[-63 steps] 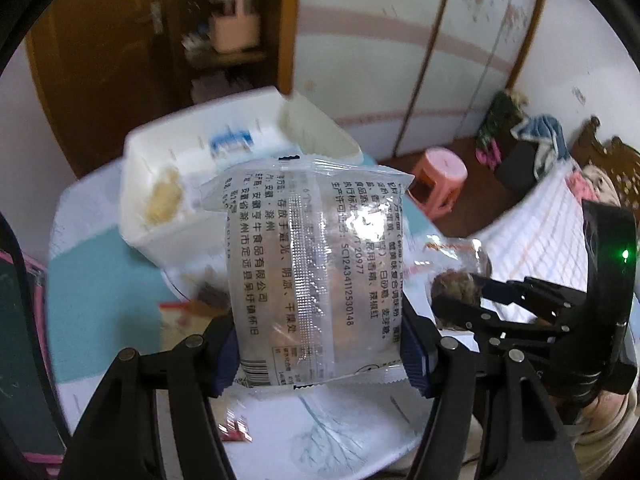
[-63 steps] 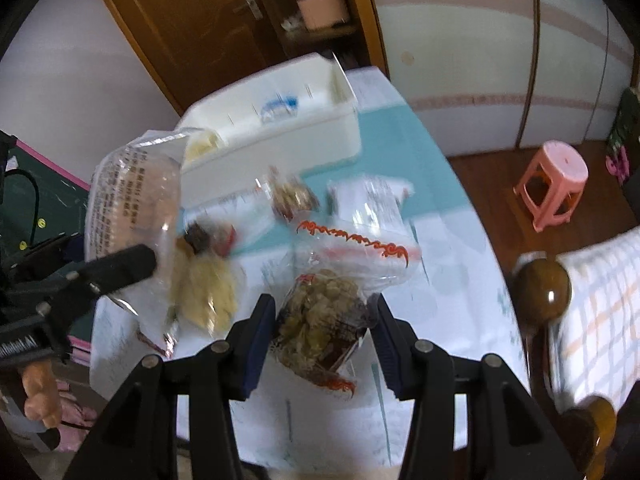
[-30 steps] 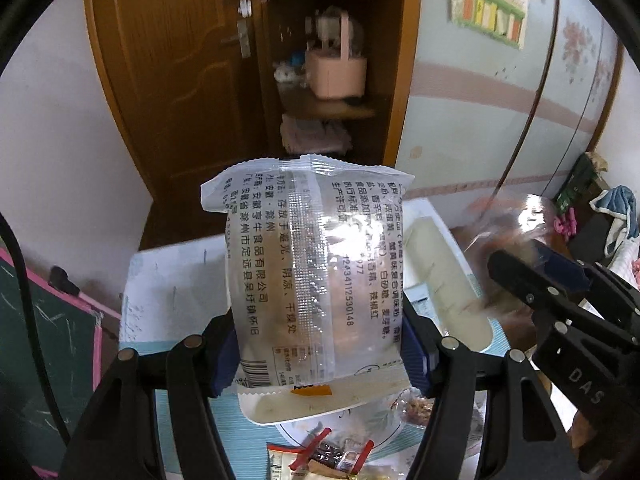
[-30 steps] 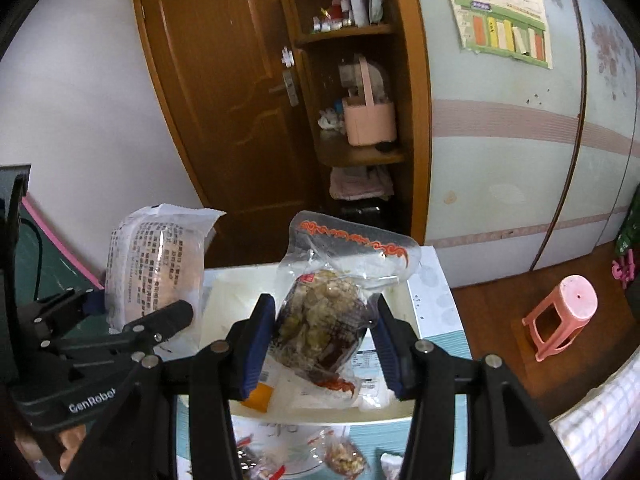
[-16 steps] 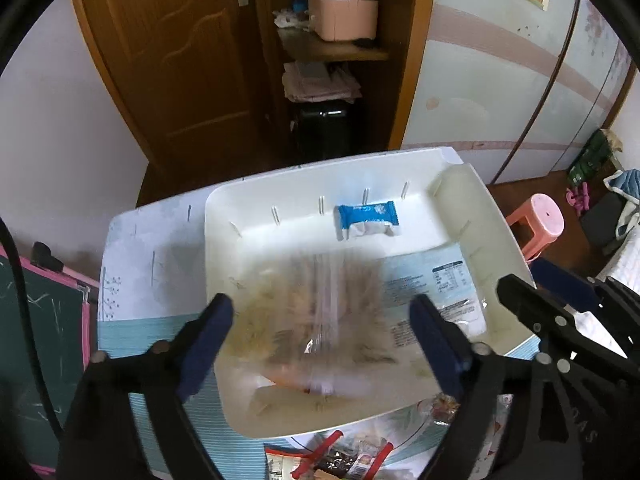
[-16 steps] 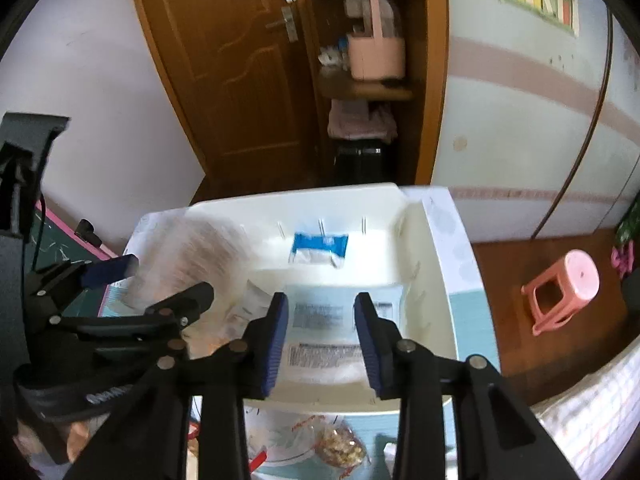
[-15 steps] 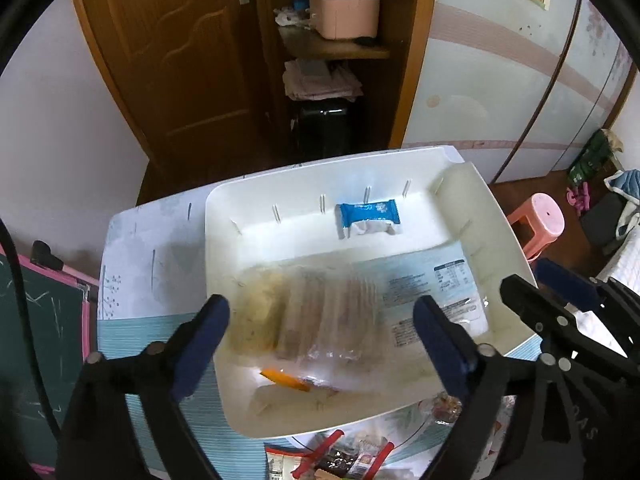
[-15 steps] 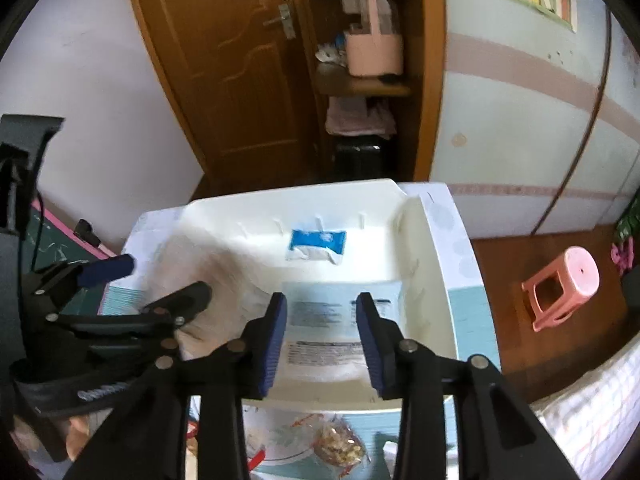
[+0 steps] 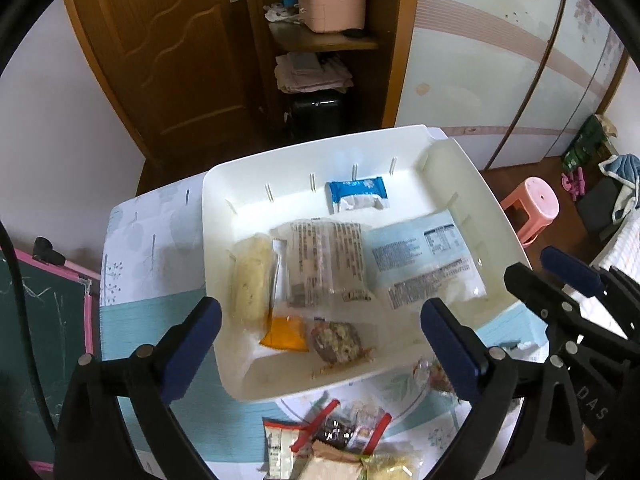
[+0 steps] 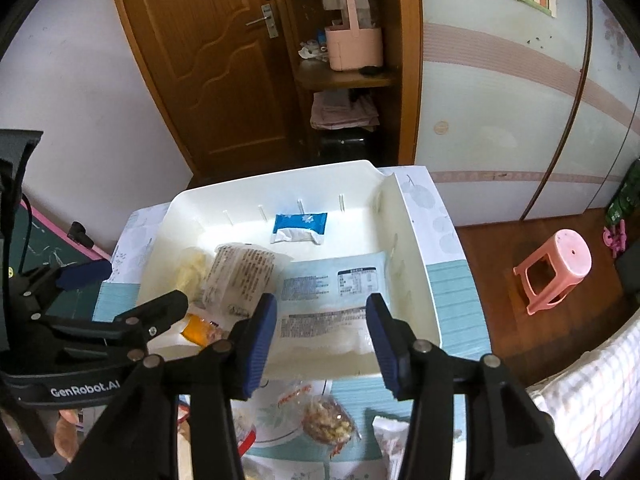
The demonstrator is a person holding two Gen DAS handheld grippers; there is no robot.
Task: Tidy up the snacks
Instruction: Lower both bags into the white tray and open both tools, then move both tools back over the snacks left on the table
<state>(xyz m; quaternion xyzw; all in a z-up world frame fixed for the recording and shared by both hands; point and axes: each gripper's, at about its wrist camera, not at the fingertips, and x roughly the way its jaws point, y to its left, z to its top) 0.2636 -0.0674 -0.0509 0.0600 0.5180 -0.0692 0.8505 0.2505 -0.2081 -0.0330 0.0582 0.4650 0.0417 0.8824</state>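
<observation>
Your left gripper (image 9: 320, 322) hangs wide open with nothing between its blue pads (image 9: 192, 336), poised over the near edge of the white bin (image 9: 224, 184). Your right gripper (image 10: 321, 330) is spread apart too, empty, above the bin's near right side. Down in the bin, the clear packet with printed text (image 9: 326, 262) lies flat in the middle, touching the pale yellow snack (image 9: 251, 276) on its left. Just right of it sits the light blue pack (image 9: 424, 258), and the small blue-and-white wrapper (image 9: 358, 196) lies toward the far wall. Nearer you, an orange packet (image 9: 284, 332) and a nutty cluster snack (image 9: 338, 342) rest side by side. On the patterned tablecloth (image 9: 160, 220) in front of the bin, more snacks (image 9: 332, 440) lie in a loose heap. A pink stool (image 10: 554, 270) stands on the floor, well apart.
</observation>
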